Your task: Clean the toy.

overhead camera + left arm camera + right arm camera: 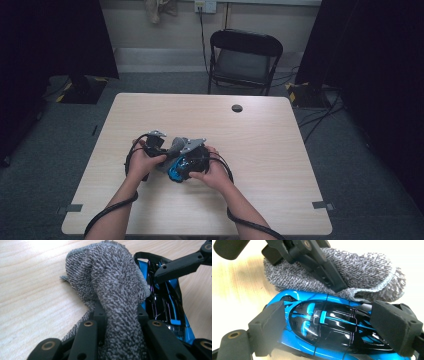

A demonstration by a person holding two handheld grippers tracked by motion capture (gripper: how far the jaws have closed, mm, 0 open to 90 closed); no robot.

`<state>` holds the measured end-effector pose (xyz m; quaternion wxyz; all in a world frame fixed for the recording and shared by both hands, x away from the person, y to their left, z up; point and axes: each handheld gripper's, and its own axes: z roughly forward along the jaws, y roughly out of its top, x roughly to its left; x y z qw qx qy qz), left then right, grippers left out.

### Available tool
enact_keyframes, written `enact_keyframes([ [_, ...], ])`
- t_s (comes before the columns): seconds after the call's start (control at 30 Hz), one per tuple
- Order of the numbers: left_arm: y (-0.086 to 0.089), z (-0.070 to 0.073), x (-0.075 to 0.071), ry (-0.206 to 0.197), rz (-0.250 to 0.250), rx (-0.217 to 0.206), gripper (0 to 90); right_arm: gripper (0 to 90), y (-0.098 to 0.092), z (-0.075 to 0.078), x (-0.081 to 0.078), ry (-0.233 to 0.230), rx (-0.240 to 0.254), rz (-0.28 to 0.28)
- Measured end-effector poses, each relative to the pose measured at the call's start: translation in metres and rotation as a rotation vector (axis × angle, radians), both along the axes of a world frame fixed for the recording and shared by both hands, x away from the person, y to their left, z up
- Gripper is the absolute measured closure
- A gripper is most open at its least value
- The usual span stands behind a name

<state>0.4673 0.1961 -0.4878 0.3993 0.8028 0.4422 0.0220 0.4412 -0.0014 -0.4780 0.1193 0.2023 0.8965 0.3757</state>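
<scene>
Left gripper [120, 322]: 2 jaws clenched on grey cloth [112, 285], cloth bunched between pads. Right gripper [332, 330]: pads pressed on both ends of blue toy car [329, 327], grasping it. Cloth touching car's side, draped against it. Car near table [260, 125] centre, between both hands.

Blue-black toy car [329, 327], grey cloth [112, 290] against it

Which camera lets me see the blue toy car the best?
The right gripper view: the blue toy car lies large between the two black jaws, roof and windows clear. The left gripper view shows a strip of it behind the grey cloth. The high view shows a small blue patch between the hands.
</scene>
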Motion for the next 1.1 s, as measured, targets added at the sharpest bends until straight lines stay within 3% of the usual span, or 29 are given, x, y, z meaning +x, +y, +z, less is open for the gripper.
enact_keyframes([
  [0.53,0.012,0.0,-0.016,0.002,0.037,0.0,72.1,13.2,0.001,0.0,-0.002,-0.002,0.002,-0.002],
  [1.1,0.032,0.004,-0.034,0.032,0.01,0.015,72.0,13.3,0.003,0.0,-0.003,0.002,0.003,0.003],
])
